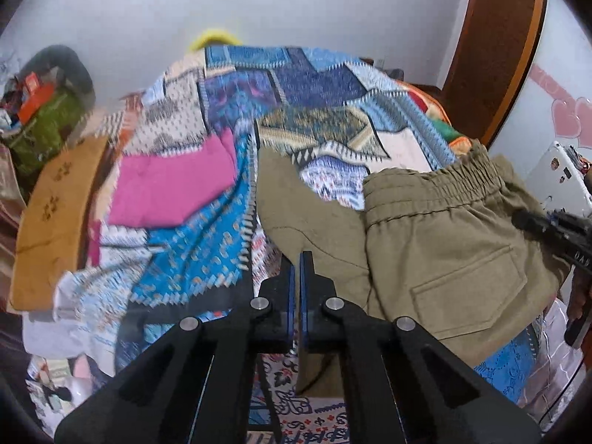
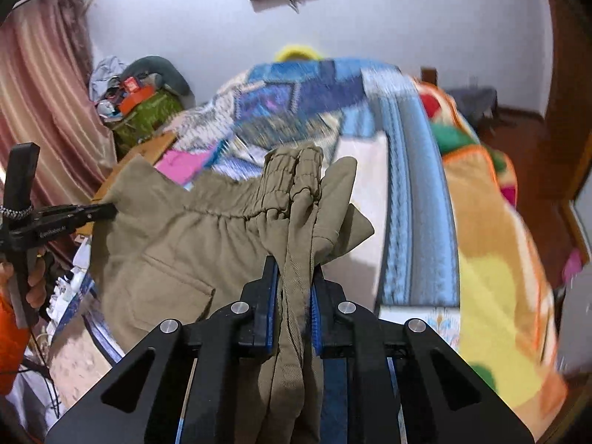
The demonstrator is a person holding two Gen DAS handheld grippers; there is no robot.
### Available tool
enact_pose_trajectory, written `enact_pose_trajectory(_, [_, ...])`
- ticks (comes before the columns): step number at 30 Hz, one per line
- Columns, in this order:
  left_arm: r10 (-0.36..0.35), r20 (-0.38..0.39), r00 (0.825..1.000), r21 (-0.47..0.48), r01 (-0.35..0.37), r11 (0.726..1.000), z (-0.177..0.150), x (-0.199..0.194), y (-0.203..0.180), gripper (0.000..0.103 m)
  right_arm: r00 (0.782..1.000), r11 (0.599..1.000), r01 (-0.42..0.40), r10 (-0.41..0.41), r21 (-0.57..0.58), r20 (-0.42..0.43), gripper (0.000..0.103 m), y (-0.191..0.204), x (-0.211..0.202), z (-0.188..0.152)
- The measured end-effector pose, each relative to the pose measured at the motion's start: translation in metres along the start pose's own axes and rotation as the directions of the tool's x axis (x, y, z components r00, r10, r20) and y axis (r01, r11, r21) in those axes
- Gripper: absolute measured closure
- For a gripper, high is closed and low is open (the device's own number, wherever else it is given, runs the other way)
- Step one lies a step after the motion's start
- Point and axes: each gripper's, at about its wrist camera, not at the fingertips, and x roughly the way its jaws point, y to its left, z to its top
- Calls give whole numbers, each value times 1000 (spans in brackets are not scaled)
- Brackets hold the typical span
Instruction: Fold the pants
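Observation:
The olive-green pants [image 1: 440, 244] hang in the air above the bed, stretched between both grippers, elastic waistband up and a back pocket facing the left wrist camera. My left gripper [image 1: 297, 259] is shut on a thin edge of the pants fabric. My right gripper [image 2: 294, 270] is shut on a thick bunch of the pants [image 2: 177, 236] near the waistband. In the right wrist view the left gripper [image 2: 107, 211] pinches the far corner of the pants. In the left wrist view the right gripper [image 1: 518, 218] shows at the right edge.
A patchwork bedspread [image 1: 207, 244] covers the bed below. A folded pink garment [image 1: 170, 188] lies on it at the left. An orange-brown cloth [image 1: 55, 222] lies at the bed's left edge. A colourful blanket [image 2: 492, 259] lies at the right. A cluttered pile [image 2: 144, 100] stands by the curtain.

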Motion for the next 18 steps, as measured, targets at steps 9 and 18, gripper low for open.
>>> enact_pose_trajectory(9, [-23,62,998,-32,25,999,30,-24,43,103,997,991,12,-2,-134,79,90,41,9,57])
enact_pose_trajectory(18, [-106,-137,985,-77,96,992,0,50,58,30,1000,995,21,-20,-92,14,90,21,31,50])
